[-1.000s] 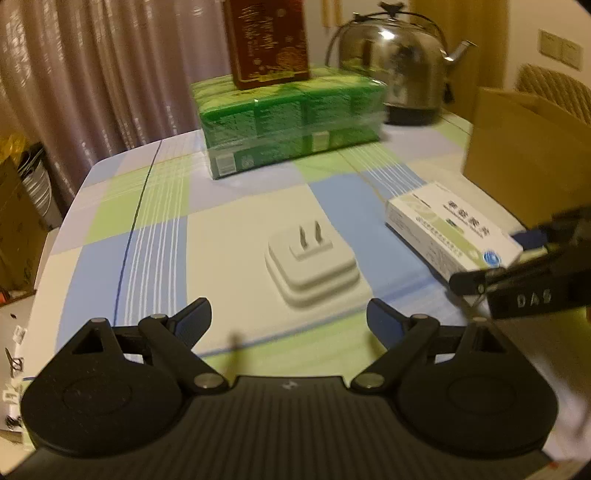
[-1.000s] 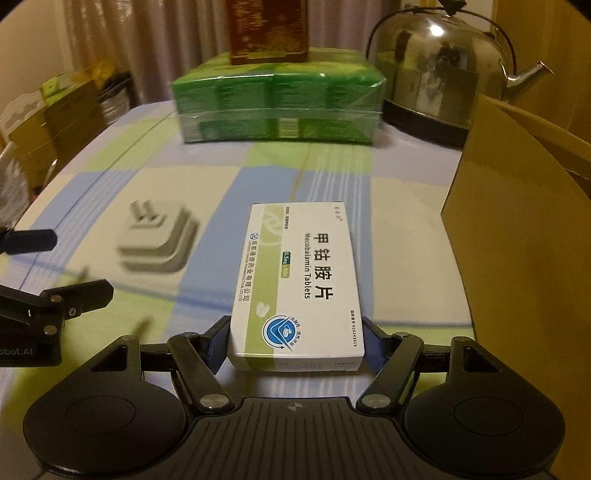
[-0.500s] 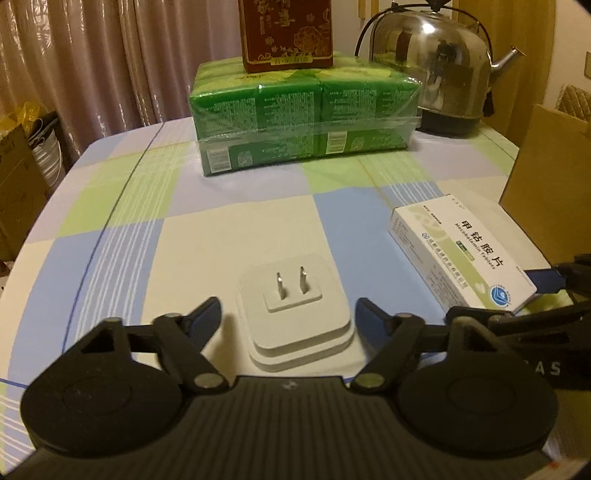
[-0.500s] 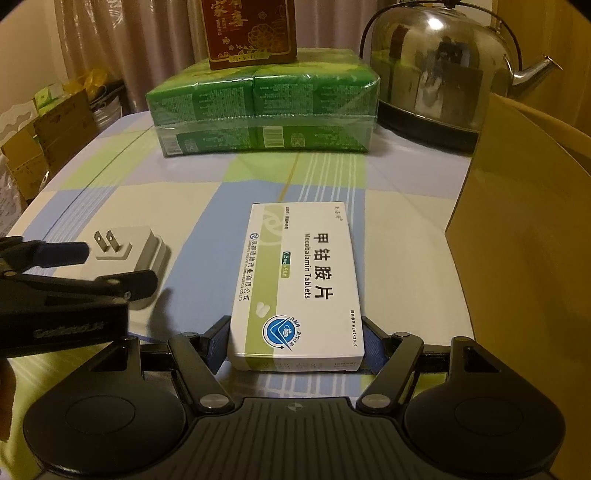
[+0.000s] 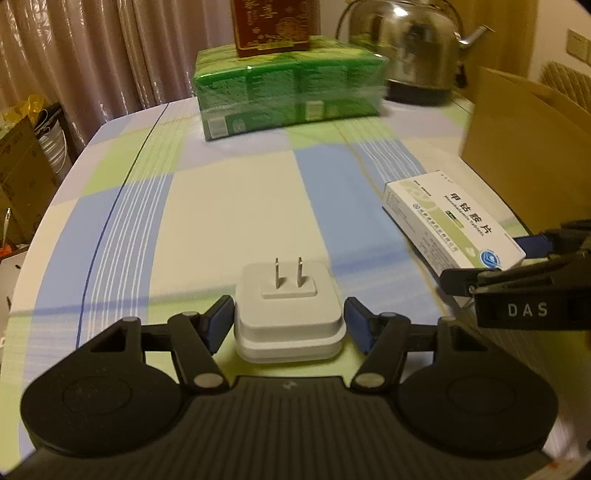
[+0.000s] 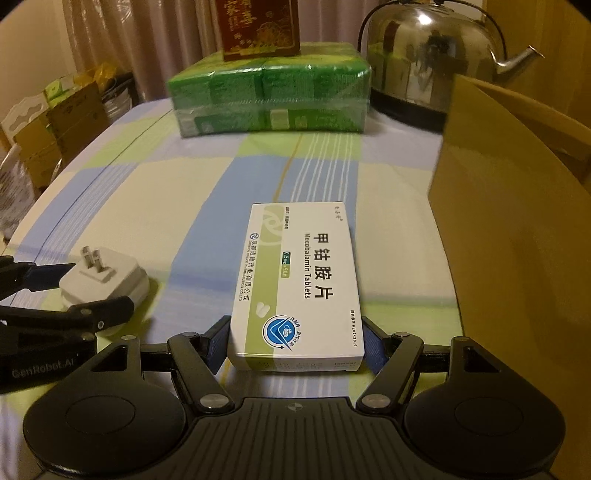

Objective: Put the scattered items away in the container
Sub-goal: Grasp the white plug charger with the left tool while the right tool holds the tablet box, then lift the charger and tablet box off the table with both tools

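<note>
Curtains hang behind the bench [image 5: 229, 206], which wears a checked cloth of blue, green and cream. At its far end sit a green shrink-wrapped pack [image 5: 290, 94] with a dark red box [image 5: 271, 27] on top, and a steel kettle [image 5: 413, 51] to the right of them. Along the right side stands the cardboard box [image 6: 517, 236], its brown wall rising just beside my right gripper.

My left gripper [image 5: 290, 323] has the white plug adapter [image 5: 288, 314] squarely between its jaws. The adapter lies flat on the cloth with its two metal prongs pointing up. The jaws are closing on it: the left pad sits right against the adapter's side, and I cannot tell whether the right pad has met it or a sliver of gap remains. The adapter rests on the bench, not lifted.

My right gripper [image 6: 295, 343] has the white and green tablet box [image 6: 295, 280] between its jaws. The tablet box lies flat, printed face up, its long side running away from me, and its near end is lodged between the blue pads, which press on both long sides. It sits near the cardboard box wall but apart from it.

From the right-hand camera the adapter and the left jaws show at the lower left, well clear of the tablet box.
</note>
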Demonstrator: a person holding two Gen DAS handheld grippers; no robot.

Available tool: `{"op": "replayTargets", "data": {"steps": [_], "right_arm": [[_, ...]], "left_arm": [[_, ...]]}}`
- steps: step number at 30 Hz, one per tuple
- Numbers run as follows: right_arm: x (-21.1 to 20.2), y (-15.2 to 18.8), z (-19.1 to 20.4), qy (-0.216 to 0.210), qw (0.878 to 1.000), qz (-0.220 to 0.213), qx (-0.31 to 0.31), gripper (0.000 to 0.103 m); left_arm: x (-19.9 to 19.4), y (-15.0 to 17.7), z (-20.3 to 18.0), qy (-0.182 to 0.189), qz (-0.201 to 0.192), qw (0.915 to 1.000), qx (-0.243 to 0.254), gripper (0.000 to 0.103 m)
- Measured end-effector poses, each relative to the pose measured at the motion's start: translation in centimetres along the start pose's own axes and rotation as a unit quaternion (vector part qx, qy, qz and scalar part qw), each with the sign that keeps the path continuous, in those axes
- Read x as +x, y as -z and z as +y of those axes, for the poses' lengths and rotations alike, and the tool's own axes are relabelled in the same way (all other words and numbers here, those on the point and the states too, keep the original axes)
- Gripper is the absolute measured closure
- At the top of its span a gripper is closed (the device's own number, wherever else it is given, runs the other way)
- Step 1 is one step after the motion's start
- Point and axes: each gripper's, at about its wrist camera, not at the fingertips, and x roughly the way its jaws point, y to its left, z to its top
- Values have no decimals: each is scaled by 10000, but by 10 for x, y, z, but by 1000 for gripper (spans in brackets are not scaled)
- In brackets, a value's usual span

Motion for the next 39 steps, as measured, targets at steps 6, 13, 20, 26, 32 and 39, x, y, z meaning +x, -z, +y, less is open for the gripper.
{"op": "replayTargets", "data": {"steps": [6,13,20,26,32,39], "right_arm": [[-56,55,4,-17,9998,127,-128,35],[-96,109,10,12,9991,320,-281,35],[-102,120,5,46,9990,344,-272,35],[-101,123,3,28,9990,382,-224,22],[-100,118,2,61,9993,290,-244,21],[-91,112,1,38,9993,299,-234,20]], "left_arm": [[-54,41,-27,143,128,9998,53,42],[-85,76,-53,237,381,9988,210,42],[-89,81,-57,181,448,9986,193,43],[-91,81,-59,183,453,9986,184,42],[-87,82,-58,171,495,9985,170,35],[-82,83,-56,142,476,9987,100,36]]}}
